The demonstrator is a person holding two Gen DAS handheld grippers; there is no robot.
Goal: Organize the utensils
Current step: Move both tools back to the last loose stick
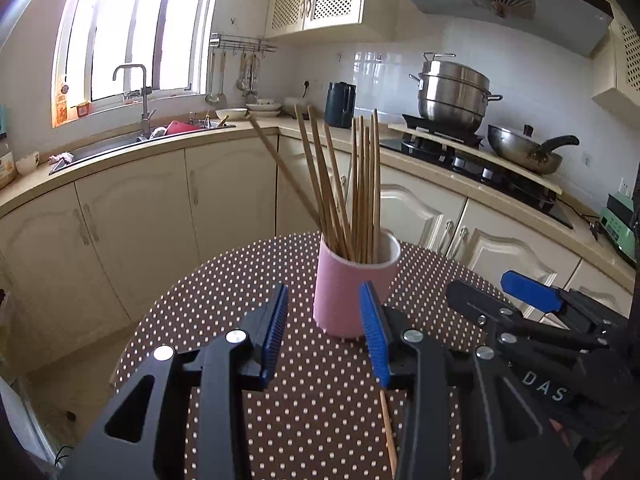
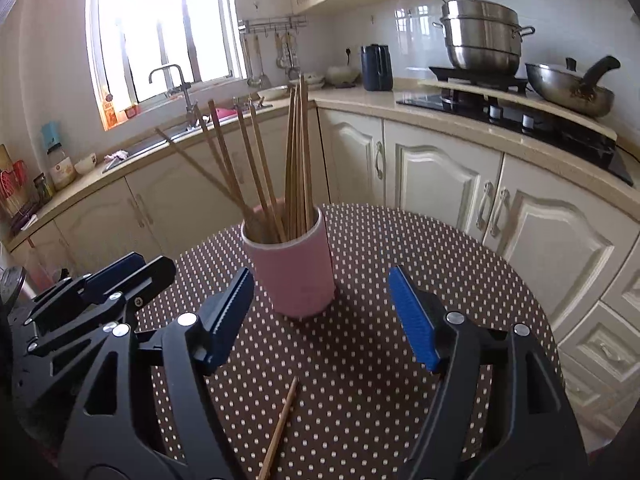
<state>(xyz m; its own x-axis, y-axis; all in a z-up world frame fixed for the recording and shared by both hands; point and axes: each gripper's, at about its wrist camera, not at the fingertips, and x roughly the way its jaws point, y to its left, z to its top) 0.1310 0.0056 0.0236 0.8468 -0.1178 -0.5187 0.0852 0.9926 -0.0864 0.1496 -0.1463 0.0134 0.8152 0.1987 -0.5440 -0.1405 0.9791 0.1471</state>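
A pink cup (image 1: 352, 292) (image 2: 294, 270) stands upright on the round polka-dot table (image 1: 304, 420) (image 2: 380, 380), holding several wooden chopsticks (image 1: 352, 192) (image 2: 296, 160) that fan out above its rim. One loose chopstick (image 2: 282, 424) (image 1: 388, 436) lies flat on the cloth, close in front of the grippers. My left gripper (image 1: 326, 332) is open just short of the cup, with nothing between its blue pads. My right gripper (image 2: 324, 316) is open wider, its jaws either side of the cup's near side without touching it. Each gripper shows at the edge of the other's view.
Behind the table runs a curved kitchen counter (image 1: 224, 136) with a sink and tap (image 1: 140, 100), a dark kettle (image 1: 340, 104), a steel pot (image 1: 456, 92) and a wok (image 1: 528, 148) on the hob. Cream cabinet doors (image 2: 440, 176) stand close behind the table's far edge.
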